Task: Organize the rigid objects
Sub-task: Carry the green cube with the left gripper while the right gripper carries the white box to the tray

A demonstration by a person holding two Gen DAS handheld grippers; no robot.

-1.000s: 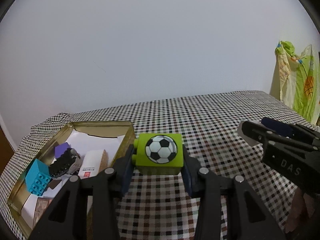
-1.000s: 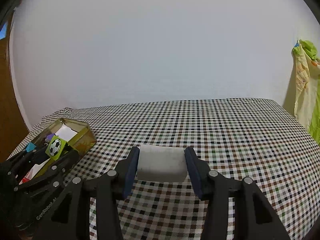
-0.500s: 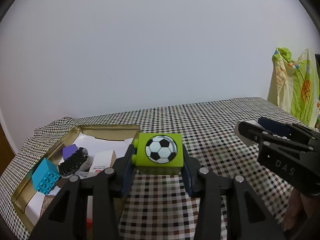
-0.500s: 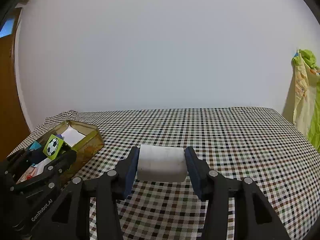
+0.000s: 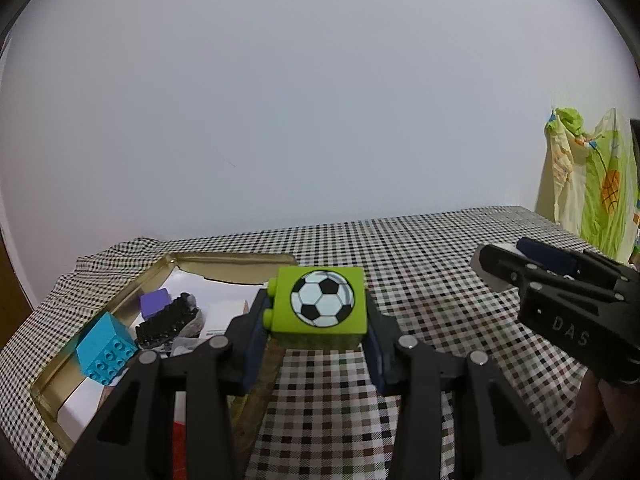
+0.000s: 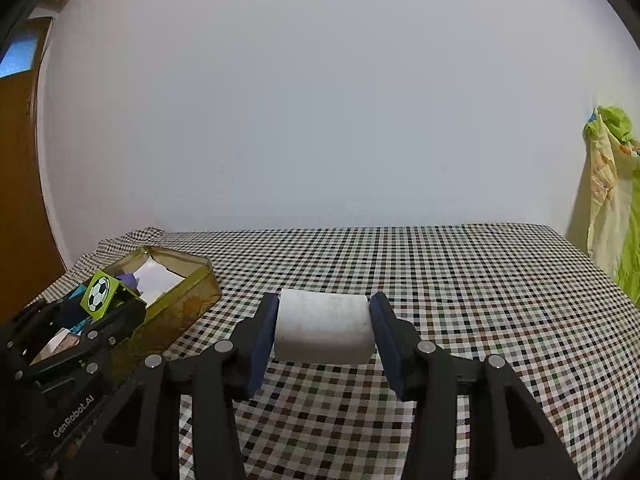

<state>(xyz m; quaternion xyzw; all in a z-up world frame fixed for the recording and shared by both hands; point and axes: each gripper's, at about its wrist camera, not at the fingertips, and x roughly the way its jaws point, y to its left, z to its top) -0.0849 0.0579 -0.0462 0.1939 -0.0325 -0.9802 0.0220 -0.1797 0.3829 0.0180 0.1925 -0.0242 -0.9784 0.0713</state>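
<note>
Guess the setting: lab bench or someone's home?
Likely a home room: a table under a checked cloth, a gold tin of toy bricks, and printed fabric hanging by a plain wall.

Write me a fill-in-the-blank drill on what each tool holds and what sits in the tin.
1. The left tool is shut on a green block printed with a ____.
2. The right tool is shut on a plain ____ block.
3. In the gold tin, the studded cube nearest its left wall is ____.
4. The table wears a ____ cloth.

Missing words: football; white; blue; checked
</note>
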